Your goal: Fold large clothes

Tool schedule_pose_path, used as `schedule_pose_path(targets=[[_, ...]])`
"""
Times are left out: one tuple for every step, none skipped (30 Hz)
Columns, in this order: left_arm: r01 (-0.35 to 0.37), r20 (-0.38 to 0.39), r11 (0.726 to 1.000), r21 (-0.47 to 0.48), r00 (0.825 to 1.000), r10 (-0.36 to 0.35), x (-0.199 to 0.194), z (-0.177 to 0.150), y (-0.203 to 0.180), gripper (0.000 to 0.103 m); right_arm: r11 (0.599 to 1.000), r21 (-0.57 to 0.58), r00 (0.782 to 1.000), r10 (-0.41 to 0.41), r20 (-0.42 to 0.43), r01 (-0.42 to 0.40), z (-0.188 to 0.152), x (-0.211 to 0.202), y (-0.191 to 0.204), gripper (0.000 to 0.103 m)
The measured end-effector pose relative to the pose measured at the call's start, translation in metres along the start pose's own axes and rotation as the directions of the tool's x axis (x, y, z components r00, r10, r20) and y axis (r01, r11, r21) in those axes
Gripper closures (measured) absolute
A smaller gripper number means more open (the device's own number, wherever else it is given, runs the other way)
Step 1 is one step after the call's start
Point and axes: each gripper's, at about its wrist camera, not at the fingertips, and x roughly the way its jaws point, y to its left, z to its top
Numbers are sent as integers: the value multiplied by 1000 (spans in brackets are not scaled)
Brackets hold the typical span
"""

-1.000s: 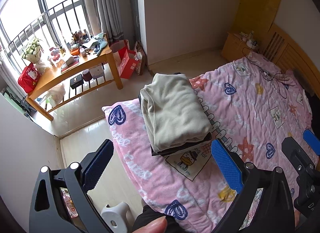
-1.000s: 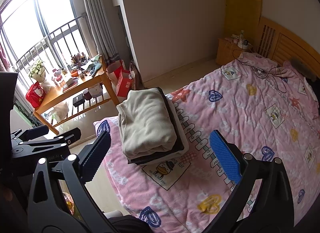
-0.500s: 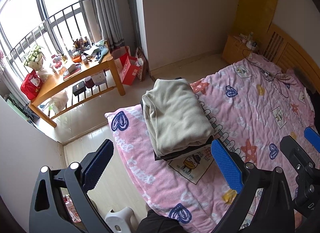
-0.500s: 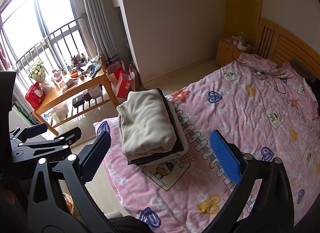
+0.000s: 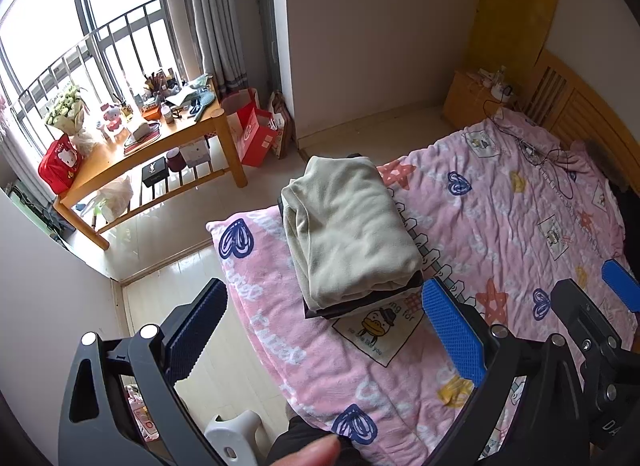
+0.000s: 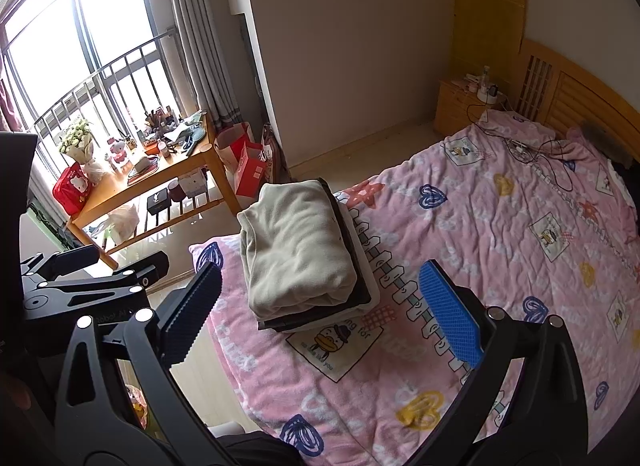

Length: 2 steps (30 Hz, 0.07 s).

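Bedroom floor of pale glossy tile (image 5: 208, 346) runs between a wooden side table (image 5: 132, 157) at the window and a bed covered by a pink patterned blanket (image 5: 500, 225). Left wrist view: the stack of folded clothes (image 5: 348, 234), a beige fleece garment on top of darker folded pieces, sits at the blanket's foot corner, close to the edge that drops to the floor. The left gripper (image 5: 324, 330) hangs above that corner with its two blue-padded fingers spread wide, nothing between them. Bare blanket extends from the stack toward the wooden headboard (image 5: 576, 105). A white plastic stool (image 5: 236, 438) stands on the floor below the gripper.

Right wrist view: the right gripper (image 6: 320, 314) is likewise spread wide and empty, above the blanket just short of the stack (image 6: 296, 250). The left gripper's black frame (image 6: 80, 286) shows at the left, over the floor. Cables (image 6: 536, 153) lie on the blanket near the headboard; the wide middle area is unoccupied.
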Motion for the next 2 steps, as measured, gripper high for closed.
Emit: schedule_pose_path(targets=[[1, 1, 1000, 2, 1000, -1, 0, 1, 0, 8, 1000, 1, 1000, 0, 1, 0, 0, 0, 0, 7], [4, 2, 1000, 3, 1000, -4, 0, 1, 1, 8, 1000, 2, 1000, 2, 2, -2, 0, 0, 1, 7]])
